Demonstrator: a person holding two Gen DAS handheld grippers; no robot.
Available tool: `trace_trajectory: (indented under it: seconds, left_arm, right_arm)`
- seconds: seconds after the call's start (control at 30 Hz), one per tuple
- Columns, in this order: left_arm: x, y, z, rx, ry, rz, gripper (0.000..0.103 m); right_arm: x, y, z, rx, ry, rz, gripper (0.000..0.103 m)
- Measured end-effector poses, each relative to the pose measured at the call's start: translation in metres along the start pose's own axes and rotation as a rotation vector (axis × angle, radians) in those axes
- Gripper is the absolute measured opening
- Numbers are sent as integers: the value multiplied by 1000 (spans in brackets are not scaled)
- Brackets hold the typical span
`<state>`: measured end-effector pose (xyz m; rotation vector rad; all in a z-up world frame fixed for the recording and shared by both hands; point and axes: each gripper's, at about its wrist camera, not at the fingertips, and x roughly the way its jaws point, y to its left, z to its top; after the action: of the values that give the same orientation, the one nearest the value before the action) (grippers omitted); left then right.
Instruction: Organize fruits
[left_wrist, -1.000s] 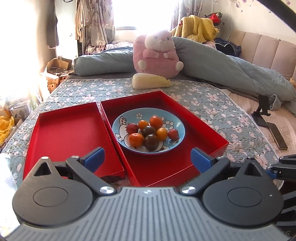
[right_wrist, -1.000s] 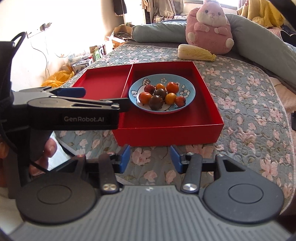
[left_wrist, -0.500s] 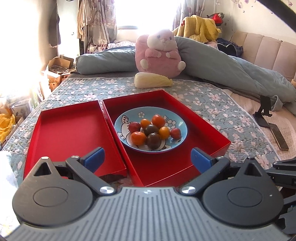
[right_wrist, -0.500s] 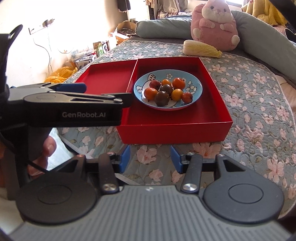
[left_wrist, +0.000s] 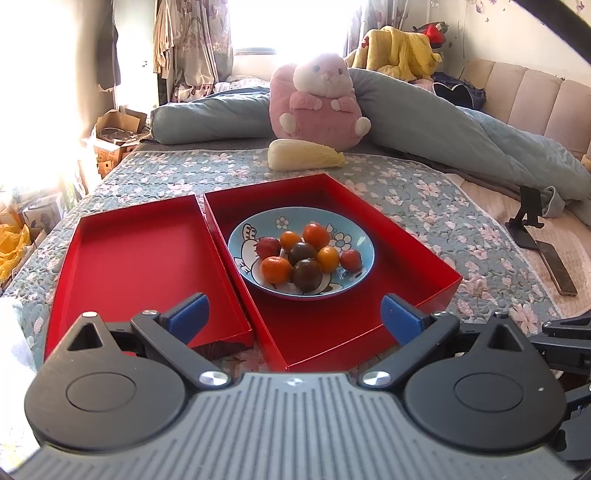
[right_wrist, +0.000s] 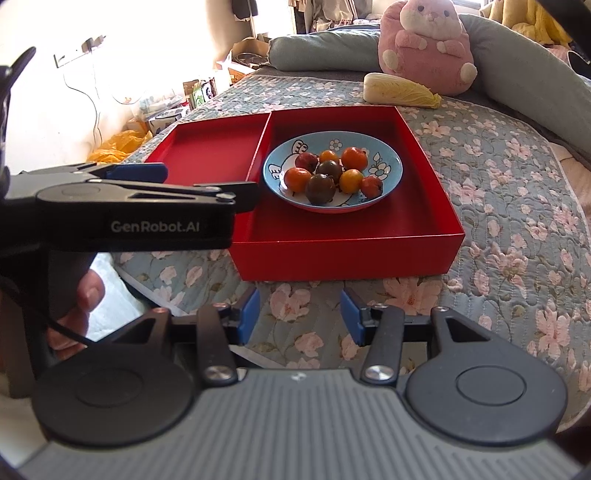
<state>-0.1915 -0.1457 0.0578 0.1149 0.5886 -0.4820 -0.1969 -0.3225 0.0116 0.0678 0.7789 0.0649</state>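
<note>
Floral bed quilt (left_wrist: 424, 192) carries a red tray (left_wrist: 417, 240); inside it, plated tomatoes (left_wrist: 306, 254) look soft, slippery, best pinched gently mid-body. Left hand-held gripper (left_wrist: 293, 314) gapes wide, right hand-held gripper (right_wrist: 299, 314) narrower, both empty.

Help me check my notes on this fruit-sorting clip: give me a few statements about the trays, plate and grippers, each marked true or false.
1. The blue plate sits inside the right-hand red tray. True.
2. The left-hand red tray holds two fruits. False: nothing lies in it.
3. The left gripper grips a tomato. False: its jaws are wide open and hold nothing.
4. All the fruits are on the plate. True.
5. The right gripper is inside the tray. False: it hovers over the quilt, short of the tray's near wall, jaws open.
</note>
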Motion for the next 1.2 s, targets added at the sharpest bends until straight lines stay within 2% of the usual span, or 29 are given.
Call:
trace_trajectory:
  seconds: [1.2]
  left_arm:
    - [26,2,-5,-7,111,22,101]
  right_arm:
    - [24,1,-1,18,40,35,52]
